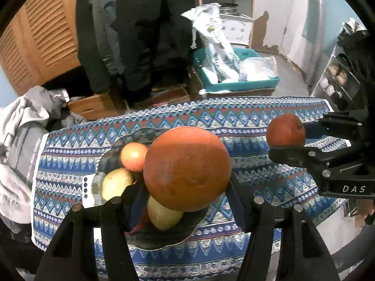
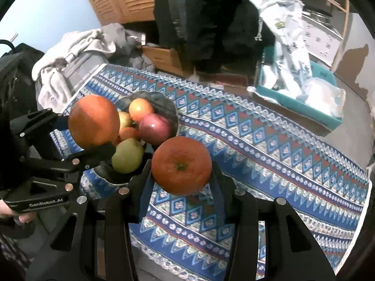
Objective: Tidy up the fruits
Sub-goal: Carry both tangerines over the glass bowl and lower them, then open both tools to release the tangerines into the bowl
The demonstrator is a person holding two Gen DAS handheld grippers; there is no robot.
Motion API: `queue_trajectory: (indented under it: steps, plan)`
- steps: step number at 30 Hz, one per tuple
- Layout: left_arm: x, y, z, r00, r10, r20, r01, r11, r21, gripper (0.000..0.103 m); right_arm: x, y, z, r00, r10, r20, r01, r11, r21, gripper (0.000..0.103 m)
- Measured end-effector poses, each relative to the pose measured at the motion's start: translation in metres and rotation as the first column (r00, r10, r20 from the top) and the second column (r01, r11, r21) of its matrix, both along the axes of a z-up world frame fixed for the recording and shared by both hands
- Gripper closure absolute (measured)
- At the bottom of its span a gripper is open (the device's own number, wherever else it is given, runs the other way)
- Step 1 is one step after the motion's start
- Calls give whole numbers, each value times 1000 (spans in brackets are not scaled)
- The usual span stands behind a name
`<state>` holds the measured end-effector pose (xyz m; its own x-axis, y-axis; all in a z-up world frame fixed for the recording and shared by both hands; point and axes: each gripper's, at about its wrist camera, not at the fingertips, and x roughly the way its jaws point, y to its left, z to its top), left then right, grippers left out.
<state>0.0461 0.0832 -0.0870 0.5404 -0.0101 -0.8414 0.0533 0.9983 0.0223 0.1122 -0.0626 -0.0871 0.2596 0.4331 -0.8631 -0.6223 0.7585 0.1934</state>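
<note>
**Carrying two oranges above the fruit bowl**

Gripping one orange (image 1: 187,168), the left gripper (image 1: 185,187) hangs over the dark bowl (image 1: 164,241). The right gripper (image 2: 181,178) clenches a second orange (image 2: 181,165) above the patterned tablecloth (image 2: 269,145), just beside the bowl. Best lowered one at a time into gaps between the apples, releasing gently.

fruit (image 2: 140,110) in bowl (image 2: 168,110), bowl on tablecloth (image 2: 269,145)

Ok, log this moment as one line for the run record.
left gripper: shut on large orange above bowl | right gripper: shut on smaller orange | bowl: holds several fruits
</note>
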Motion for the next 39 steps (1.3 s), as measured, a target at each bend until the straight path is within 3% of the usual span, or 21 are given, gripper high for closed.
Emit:
queue_trajectory:
  steps: [11,20,35,39]
  plan:
    - [5,37,-13,998,65,-17,-65,998,3,39,15,43,-15,999,30,-43,-30,999,-20,58]
    - [27,72,-35,984,147,-100,-156,984,-88,39,21,70,-51,992,55,-117,-60,997,-39,58]
    - [34,92,-83,948,201,-247,-231,968,-99,39,20,96,-92,975,100,-198,-116,991,-73,57]
    - [34,97,-78,954,212,-214,-240,964,-115,39,22,97,-93,975,104,-195,-119,991,-68,54]
